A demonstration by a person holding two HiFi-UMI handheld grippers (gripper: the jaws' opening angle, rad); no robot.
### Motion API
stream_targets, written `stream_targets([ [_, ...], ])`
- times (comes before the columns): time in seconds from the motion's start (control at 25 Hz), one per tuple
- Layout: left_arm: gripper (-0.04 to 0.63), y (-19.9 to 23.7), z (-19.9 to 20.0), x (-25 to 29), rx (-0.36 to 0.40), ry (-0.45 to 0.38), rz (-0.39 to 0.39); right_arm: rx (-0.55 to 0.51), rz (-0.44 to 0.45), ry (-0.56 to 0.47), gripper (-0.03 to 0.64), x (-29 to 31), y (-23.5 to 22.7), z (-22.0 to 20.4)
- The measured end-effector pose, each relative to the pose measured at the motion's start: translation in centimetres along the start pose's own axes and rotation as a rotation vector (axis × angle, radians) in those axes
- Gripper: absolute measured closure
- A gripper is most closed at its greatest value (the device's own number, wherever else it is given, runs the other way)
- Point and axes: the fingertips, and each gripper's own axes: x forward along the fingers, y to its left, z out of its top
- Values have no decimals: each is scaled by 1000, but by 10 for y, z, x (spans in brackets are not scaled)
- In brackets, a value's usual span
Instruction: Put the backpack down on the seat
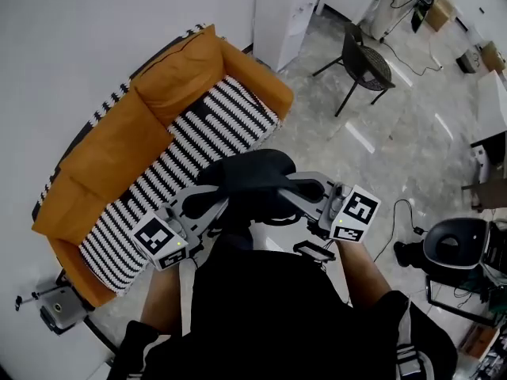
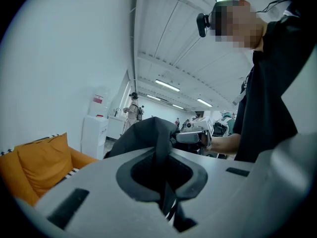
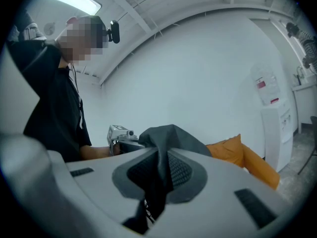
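Note:
A black backpack hangs in the air between my two grippers, just in front of the sofa's near edge. The sofa is orange with a black-and-white striped seat, and the seat is bare. My left gripper is shut on the bag's left side; in the left gripper view its jaws pinch black fabric of the backpack. My right gripper is shut on the right side, and the right gripper view shows its jaws clamped on the backpack. The bag's lower part is hidden behind my body.
A white cabinet stands past the sofa's far end, with a black chair beside it. A round black-and-white machine and cables lie on the floor at right. A small grey device sits by the sofa's near corner.

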Motion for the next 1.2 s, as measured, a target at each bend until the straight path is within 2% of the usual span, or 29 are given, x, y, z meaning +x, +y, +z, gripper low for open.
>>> stream_targets([
  [0.28,566,68,25,9,25,-13,-2,-11,-9,24,578,44,-51,23],
  [0.48,566,110,35,11,18,-22,-7,-10,-16,17,578,73,-81,35],
  [0.76,566,155,47,23,-7,-25,25,7,-18,5,577,97,-119,48],
  [1.0,566,192,50,41,-12,-6,60,31,29,5,577,112,-158,52],
  [1.2,566,222,53,61,-45,10,102,35,92,33,578,123,-197,56],
])
